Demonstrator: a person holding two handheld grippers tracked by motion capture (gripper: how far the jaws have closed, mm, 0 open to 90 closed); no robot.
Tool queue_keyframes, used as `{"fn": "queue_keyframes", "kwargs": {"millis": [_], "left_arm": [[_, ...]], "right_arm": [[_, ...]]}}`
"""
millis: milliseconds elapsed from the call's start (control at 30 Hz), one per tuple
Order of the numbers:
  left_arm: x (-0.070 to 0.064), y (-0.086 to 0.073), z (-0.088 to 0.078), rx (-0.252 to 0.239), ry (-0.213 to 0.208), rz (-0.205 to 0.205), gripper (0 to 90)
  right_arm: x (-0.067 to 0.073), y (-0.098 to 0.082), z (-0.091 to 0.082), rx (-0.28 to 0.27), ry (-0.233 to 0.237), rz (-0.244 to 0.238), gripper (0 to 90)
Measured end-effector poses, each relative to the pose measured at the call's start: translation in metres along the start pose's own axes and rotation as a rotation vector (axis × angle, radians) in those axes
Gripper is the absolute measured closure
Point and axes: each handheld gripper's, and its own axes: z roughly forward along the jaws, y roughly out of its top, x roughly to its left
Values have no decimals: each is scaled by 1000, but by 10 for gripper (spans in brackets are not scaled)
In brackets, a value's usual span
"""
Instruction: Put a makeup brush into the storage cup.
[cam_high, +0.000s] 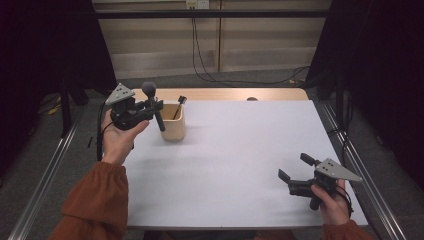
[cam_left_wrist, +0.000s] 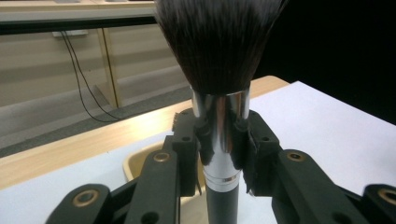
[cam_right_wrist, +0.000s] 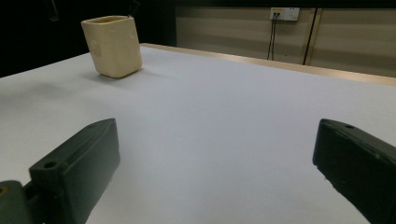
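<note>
Black brush (cam_left_wrist: 219, 60), left claw (cam_left_wrist: 219, 135) clamped (upright)

Cream holder (cam_high: 173, 122) — dark-bristled, silver-collared brush (cam_left_wrist: 219, 70) — white table (cam_high: 240, 165).

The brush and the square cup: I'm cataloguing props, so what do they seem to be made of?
The brush: dark, soft bristles, probably synthetic; a shiny ferrule that mirrors light, so likely polished metal; a matte black handle, material unclear. The cup: cream, matte, thick-walled, perhaps ceramic or plastic.
</note>
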Motion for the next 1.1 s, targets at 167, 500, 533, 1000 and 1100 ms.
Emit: {"fn": "queue_keyframes", "kwargs": {"millis": [167, 500, 533, 1000, 1100], "left_arm": [[7, 5, 6, -7, 29, -3, 705], [17, 10, 21, -21, 59, -9, 704], [16, 11, 23, -19, 63, 3, 704], [19, 5, 48, -40, 88, 21, 704], [18, 3, 51, -38, 83, 19, 704]], "right_arm": [[-1, 0, -1, -4, 4, -9, 1], [-3, -1, -2, -5, 2, -9, 1], [-3, -2, -2, -5, 3, -11, 1], [-2, -2, -1, -1, 10, -17, 1], [-3, -2, -1, 0, 10, -15, 2]]}}
